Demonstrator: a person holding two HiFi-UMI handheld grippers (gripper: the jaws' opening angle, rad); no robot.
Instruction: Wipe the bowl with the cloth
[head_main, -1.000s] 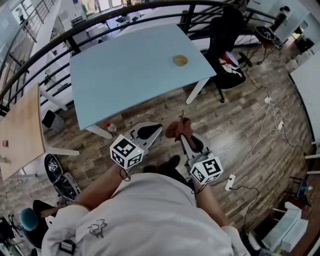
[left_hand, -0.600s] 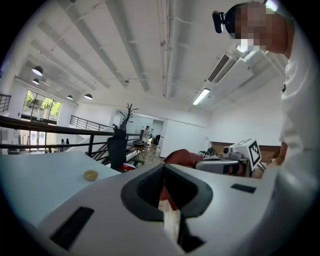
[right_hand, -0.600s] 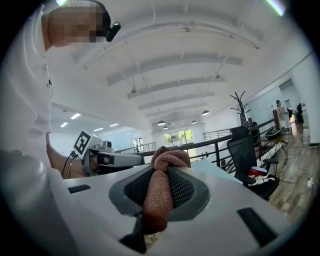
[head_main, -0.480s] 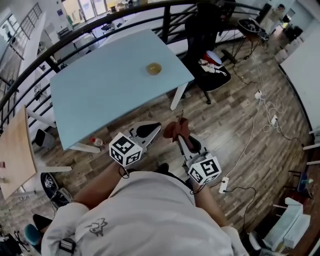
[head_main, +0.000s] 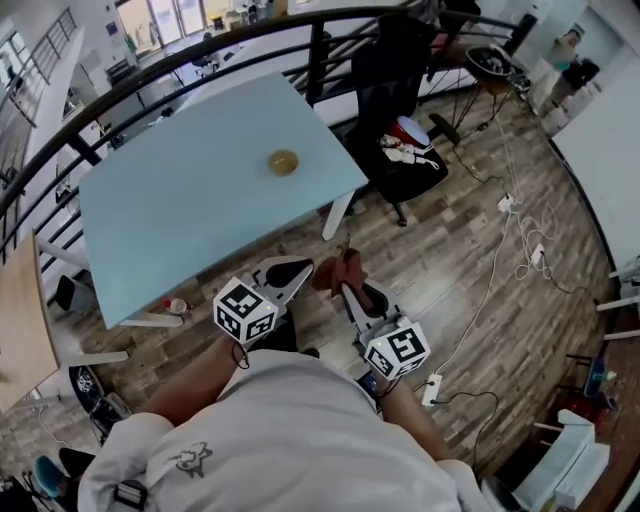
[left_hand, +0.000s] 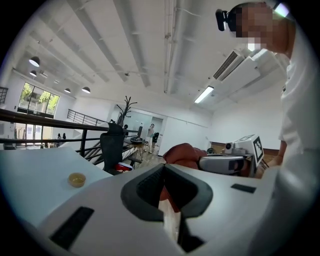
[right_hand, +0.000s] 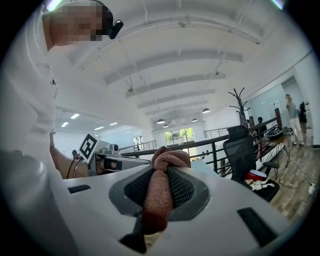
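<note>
Open floor (head_main: 440, 255), then the table (head_main: 190, 205)
Wood floor lies open from the left gripper (head_main: 292, 268) and right gripper (head_main: 346, 290) to the table's near edge. Most of the tabletop is free; only the bowl (head_main: 283, 161) sits toward its far right. A chair (head_main: 392, 95) crowds the right corner, a railing (head_main: 316, 55) closes the far side, and cables (head_main: 522, 250) trail at right.
</note>
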